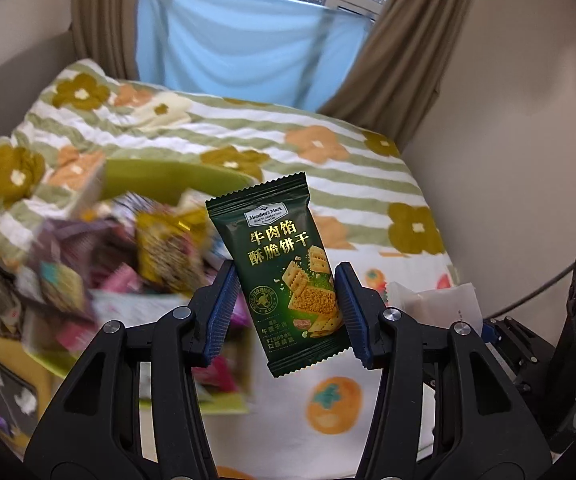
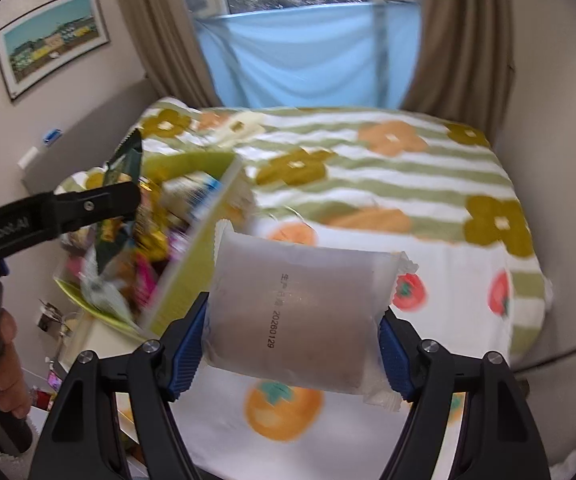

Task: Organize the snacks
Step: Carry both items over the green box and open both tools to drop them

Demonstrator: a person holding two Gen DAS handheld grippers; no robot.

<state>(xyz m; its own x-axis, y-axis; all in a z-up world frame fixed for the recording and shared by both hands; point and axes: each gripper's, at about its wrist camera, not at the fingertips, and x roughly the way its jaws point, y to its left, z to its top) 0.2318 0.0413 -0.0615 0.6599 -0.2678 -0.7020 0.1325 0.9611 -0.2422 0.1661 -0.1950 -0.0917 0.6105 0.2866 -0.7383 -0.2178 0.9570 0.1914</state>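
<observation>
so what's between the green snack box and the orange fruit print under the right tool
In the right wrist view, the frosted white packet clamped in the right tool sits between the green snack box and the orange fruit print, with only bare bedspread besides.

Both grippers point down at a slant, the left gripper (image 1: 286, 300) squeezing a green packet (image 1: 284, 272) and the right gripper (image 2: 292, 344) squeezing a pale packet (image 2: 296, 312).

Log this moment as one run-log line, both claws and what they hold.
left claw: shut on green cracker packet | right claw: shut on frosted white packet | snack bin: full, on bed
</observation>
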